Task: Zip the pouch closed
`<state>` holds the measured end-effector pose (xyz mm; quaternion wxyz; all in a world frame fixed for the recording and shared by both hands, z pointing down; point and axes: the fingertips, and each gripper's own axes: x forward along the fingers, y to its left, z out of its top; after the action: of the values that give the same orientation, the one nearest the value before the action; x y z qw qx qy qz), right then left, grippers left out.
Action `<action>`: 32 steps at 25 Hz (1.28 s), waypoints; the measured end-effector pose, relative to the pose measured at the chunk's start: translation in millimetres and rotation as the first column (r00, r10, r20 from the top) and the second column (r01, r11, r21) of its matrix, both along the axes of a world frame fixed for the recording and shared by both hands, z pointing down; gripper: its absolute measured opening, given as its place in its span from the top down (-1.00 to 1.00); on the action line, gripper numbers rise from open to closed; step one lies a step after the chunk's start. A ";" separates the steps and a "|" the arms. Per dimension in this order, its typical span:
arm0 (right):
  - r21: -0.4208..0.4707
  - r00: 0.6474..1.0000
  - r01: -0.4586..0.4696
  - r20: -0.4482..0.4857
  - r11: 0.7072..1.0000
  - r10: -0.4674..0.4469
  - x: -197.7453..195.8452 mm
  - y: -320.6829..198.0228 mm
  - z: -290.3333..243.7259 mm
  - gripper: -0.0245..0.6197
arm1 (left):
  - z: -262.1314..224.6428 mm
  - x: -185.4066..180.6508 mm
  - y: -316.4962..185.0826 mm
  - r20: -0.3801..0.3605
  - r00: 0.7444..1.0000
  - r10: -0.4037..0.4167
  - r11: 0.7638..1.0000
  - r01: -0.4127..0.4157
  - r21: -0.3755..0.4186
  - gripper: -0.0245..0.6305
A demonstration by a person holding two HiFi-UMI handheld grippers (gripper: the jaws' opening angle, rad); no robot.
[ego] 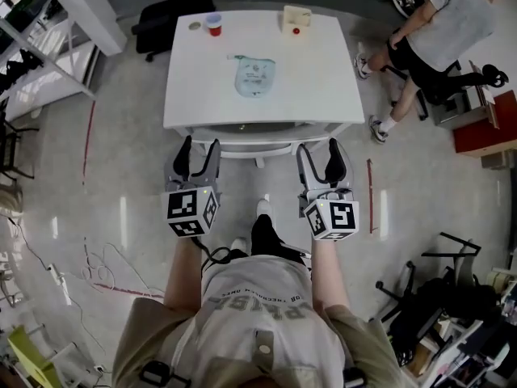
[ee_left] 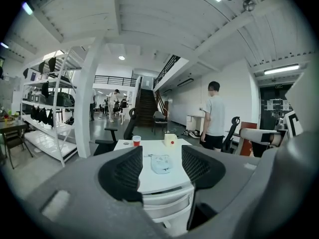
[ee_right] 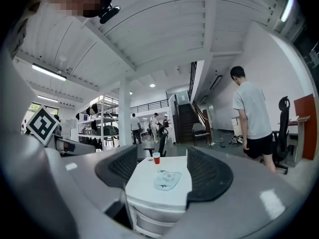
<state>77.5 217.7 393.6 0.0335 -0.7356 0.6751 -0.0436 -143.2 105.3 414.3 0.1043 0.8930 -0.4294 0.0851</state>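
Head view: left gripper (ego: pixel 199 153) held over the floor just short of the white table (ego: pixel 323 87), jaws wide apart, nothing in them. Red cup (ego: pixel 214 25) at the table's far left, with a small round disc (ego: pixel 195 26) beside it. Pale blue pouch (ego: pixel 255 76) lies flat near the table's middle, well apart from both grippers and touched by neither. Cream box (ego: pixel 296 18) with a red dot at the far edge, right of the cup. Right gripper (ego: pixel 318 156) level with the left one, also short of the table, jaws wide and empty. Person (ego: pixel 452 23) stands at far right, off the table.

Only the gripper views show the staircase (ee_left: pixel 147 106) and the shelving with hanging clothes (ee_left: pixel 47 108). In both, the pouch sits far off in the gap between the jaws. The left gripper view catches the right gripper's marker cube at its right edge; the right gripper view catches the left one's at its left edge.
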 end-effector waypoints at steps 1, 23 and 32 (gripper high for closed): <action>0.001 1.000 0.008 -0.001 1.000 -0.008 11.5 -9.0 -2.0 0.03 | -0.9 10.7 -7.8 0.002 1.000 -0.008 1.000 0.008 -0.003 0.15; -0.060 0.995 0.086 0.047 0.994 -0.084 101.2 -159.8 26.9 0.03 | 71.0 105.0 -157.7 0.083 0.996 0.031 0.957 -0.005 -0.290 0.15; -0.136 0.995 0.069 0.078 0.988 -0.059 101.3 -222.1 58.2 0.03 | 136.2 141.5 -227.7 0.102 0.985 0.139 0.886 -0.078 -0.457 0.15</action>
<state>178.8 -4.4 451.8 0.0057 -0.7121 0.6919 -0.1187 -1.7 -122.5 550.5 0.2748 0.8596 -0.3531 0.2470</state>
